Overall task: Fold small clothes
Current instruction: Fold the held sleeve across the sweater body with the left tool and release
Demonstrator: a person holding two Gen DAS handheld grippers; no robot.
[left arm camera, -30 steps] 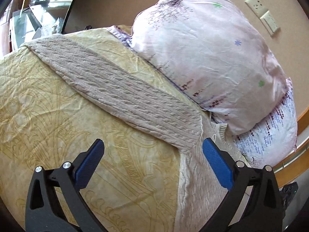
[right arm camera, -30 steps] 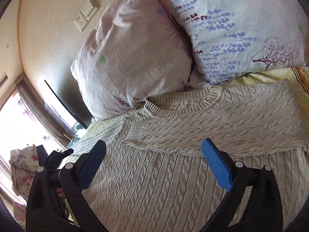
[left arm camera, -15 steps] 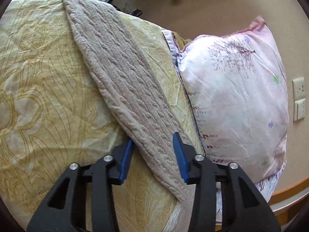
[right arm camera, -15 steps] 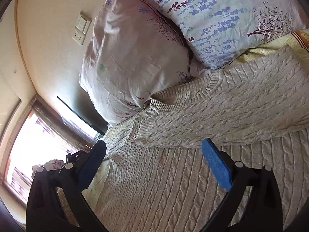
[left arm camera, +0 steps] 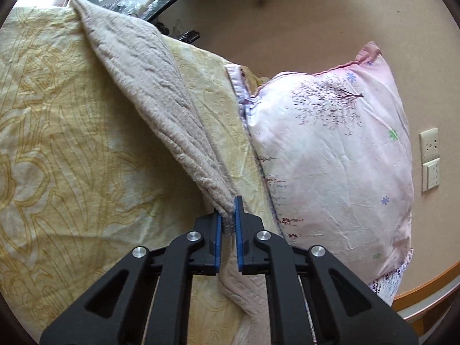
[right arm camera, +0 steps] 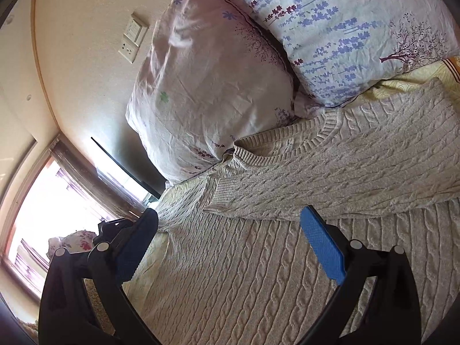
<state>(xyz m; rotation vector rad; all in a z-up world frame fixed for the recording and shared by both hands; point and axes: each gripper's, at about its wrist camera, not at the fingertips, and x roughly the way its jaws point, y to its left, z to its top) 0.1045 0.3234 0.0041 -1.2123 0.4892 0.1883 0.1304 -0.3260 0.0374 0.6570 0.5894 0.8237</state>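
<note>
Left wrist view first. The left gripper (left arm camera: 228,218) is seen clamped on the sleeve (left arm camera: 161,106) of a beige cable-knit sweater, the knit bunched between the blue pads (left arm camera: 218,238) with barely a gap left. From the pinch the sleeve is drawn taut, running up and away across the yellow patterned bedspread (left arm camera: 57,149) toward the far corner of the bed. A pink floral pillow (left arm camera: 330,155) is propped just beside it against the wall, where a socket plate (left arm camera: 429,145) is fixed. Nothing of the sweater's body is shown here beyond a pale strip under the fingers.

Now the right wrist view. The right gripper (right arm camera: 230,247) is held wide apart, nothing between its pads, poised over the sweater (right arm camera: 258,273), which is spread flat on the bed with its ribbed neckline (right arm camera: 287,146) touching the pillows. The other sleeve (right arm camera: 359,178) is already laid across the chest. A second pillow (right arm camera: 359,28), lavender-printed, is revealed, plus a bright window (right arm camera: 43,207) at the left. The left gripper's black frame is glimpsed at the garment's far edge.

Progress is judged early: one sleeve folded in, the second gripped but not yet carried over, the body folds all remaining. The grip itself is shown only by the left camera; the folded sleeve and overall layout only by the right.
</note>
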